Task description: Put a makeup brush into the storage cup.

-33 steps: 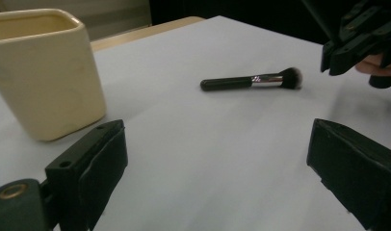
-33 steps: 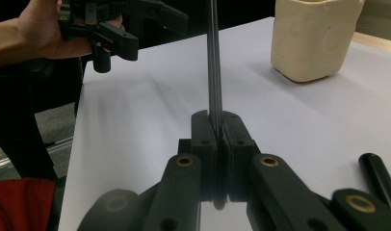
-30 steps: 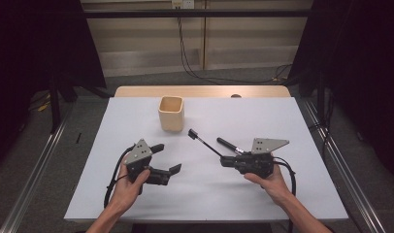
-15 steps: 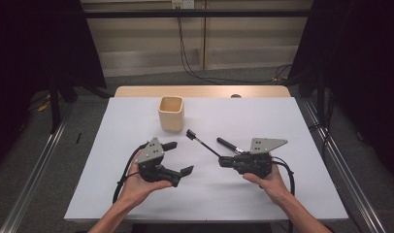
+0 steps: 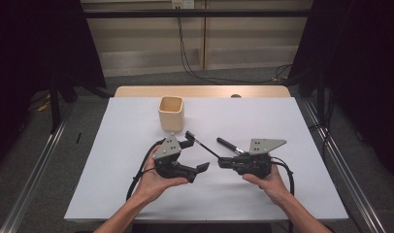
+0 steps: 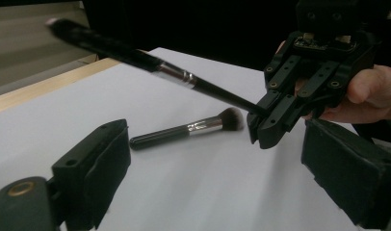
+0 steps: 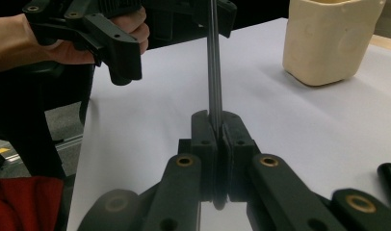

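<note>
While the high view shows the right gripper [image 5: 223, 162] clamped on a thin black brush [image 5: 201, 144] above the table [image 5: 302, 145], the left gripper view reveals its silver ferrule and a second, fluffy brush [image 6: 186, 130] lying flat. Left gripper [image 5: 197, 154] stands wide, its jaws just closing slightly around nothing. A squarish cream cup [image 5: 171, 113] stands far left.
</note>
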`<action>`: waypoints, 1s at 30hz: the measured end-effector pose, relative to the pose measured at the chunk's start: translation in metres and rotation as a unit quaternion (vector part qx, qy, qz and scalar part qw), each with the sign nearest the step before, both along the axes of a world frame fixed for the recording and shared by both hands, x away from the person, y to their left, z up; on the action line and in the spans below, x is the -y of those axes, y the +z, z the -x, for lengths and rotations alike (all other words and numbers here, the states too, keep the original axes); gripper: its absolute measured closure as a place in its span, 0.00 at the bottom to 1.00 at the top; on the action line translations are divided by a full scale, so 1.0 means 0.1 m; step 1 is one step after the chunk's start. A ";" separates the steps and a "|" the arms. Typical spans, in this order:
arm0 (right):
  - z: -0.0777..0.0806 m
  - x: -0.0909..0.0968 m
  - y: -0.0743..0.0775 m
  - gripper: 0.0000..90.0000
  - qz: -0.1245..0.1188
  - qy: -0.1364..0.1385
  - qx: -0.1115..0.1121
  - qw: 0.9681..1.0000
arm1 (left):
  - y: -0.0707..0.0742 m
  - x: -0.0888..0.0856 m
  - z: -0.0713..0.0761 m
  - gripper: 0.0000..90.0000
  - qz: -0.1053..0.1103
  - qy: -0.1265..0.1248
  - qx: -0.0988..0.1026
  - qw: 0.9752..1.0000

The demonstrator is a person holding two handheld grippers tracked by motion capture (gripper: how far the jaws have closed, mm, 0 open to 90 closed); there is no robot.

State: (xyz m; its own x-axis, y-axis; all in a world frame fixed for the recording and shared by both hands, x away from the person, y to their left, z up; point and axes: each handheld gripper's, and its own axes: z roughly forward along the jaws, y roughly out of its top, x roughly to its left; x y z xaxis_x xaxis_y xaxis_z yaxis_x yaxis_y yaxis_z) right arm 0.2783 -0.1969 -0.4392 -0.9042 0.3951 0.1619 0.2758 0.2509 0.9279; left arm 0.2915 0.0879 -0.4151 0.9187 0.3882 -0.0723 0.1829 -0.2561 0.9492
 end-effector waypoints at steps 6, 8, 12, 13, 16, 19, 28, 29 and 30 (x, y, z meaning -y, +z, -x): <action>0.01 0.00 -0.01 0.96 0.000 0.003 -0.001 1.000 | 0.00 0.06 -0.02 0.21 0.015 0.000 -0.007 1.000; 0.00 0.00 -0.01 0.96 0.002 0.003 -0.002 1.000 | 0.02 0.05 -0.05 0.23 0.030 0.003 -0.013 0.999; 0.00 -0.01 -0.02 0.96 0.002 0.005 -0.004 1.000 | 0.03 0.04 -0.06 0.35 0.039 0.007 -0.018 0.999; 0.01 -0.01 -0.01 0.96 0.002 0.005 -0.003 1.000 | 0.03 0.04 -0.06 0.38 0.040 0.007 -0.019 0.999; 0.00 -0.02 -0.02 0.96 0.002 0.004 -0.003 1.000 | 0.02 0.06 -0.05 0.44 0.044 0.007 -0.021 0.999; 0.00 -0.01 -0.02 0.96 0.001 0.003 -0.003 1.000 | 0.01 0.05 -0.05 0.50 0.045 0.005 -0.025 0.999; 0.00 -0.02 -0.05 0.96 0.006 0.006 -0.007 1.000 | 0.01 -0.04 -0.11 0.70 0.077 0.008 -0.058 0.995; 0.00 -0.02 -0.05 0.96 0.005 0.007 -0.008 1.000 | 0.00 -0.05 -0.12 0.73 0.079 0.007 -0.060 0.995; 0.00 -0.03 -0.06 0.96 0.007 0.007 -0.007 1.000 | 0.00 -0.06 -0.12 0.74 0.081 0.007 -0.065 0.995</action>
State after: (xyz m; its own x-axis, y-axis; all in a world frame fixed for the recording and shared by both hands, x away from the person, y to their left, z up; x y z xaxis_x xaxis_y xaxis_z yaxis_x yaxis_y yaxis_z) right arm 0.2786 -0.1943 -0.4447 -0.9073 0.3847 0.1696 0.2853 0.2669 0.9205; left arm 0.3038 0.0934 -0.4149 0.8923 0.3738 -0.2532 0.3096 -0.0984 0.9458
